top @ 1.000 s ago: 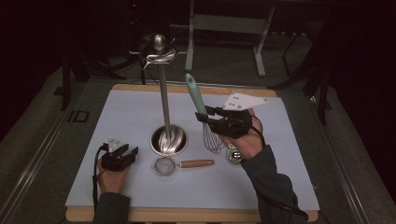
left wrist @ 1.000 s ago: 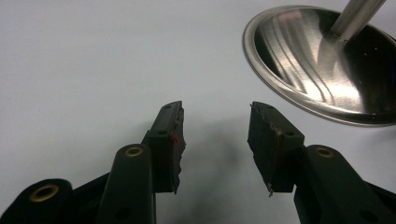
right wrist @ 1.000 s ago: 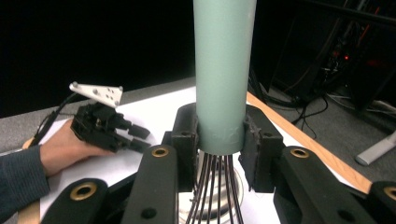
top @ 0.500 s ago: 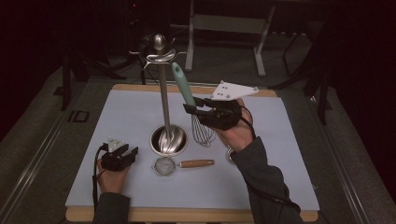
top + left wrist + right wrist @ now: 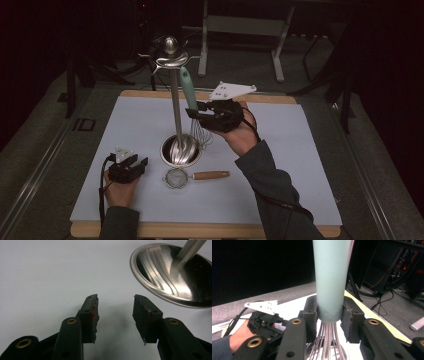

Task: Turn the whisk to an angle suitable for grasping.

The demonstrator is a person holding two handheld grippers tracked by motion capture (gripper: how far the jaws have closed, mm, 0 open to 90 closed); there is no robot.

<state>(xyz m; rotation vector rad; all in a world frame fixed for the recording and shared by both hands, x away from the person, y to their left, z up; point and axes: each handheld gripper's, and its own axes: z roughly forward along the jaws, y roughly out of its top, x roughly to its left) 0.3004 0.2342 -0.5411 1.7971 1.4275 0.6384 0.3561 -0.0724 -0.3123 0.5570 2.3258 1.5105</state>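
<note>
Whisk [image 5: 192, 107] work is in hand: the right gripper [image 5: 199, 113] holds the whisk up beside the tall steel stand [image 5: 174, 117], its pale green handle pointing up toward the hooks [image 5: 170, 58] at the top, so that, I judge, the handle end can be hung there. In the right gripper view the jaws have just been opening a little, yet the handle [image 5: 331, 280] sits between them with the pads [image 5: 310, 315] against its lower end, the wires hanging below; whether they still press firmly I cannot tell for sure, but the whisk stays up off the desk [image 5: 300, 165].

Left gripper [image 5: 131, 165] rests on the desk at the near left, jaws apart with nothing between them, just beside the stand's round dish-shaped base [image 5: 172, 272], probably waiting its turn. That base holds nothing but the pole. A small strainer [image 5: 195, 176] with a wooden handle lies flat just near of the base, untouched.
</note>
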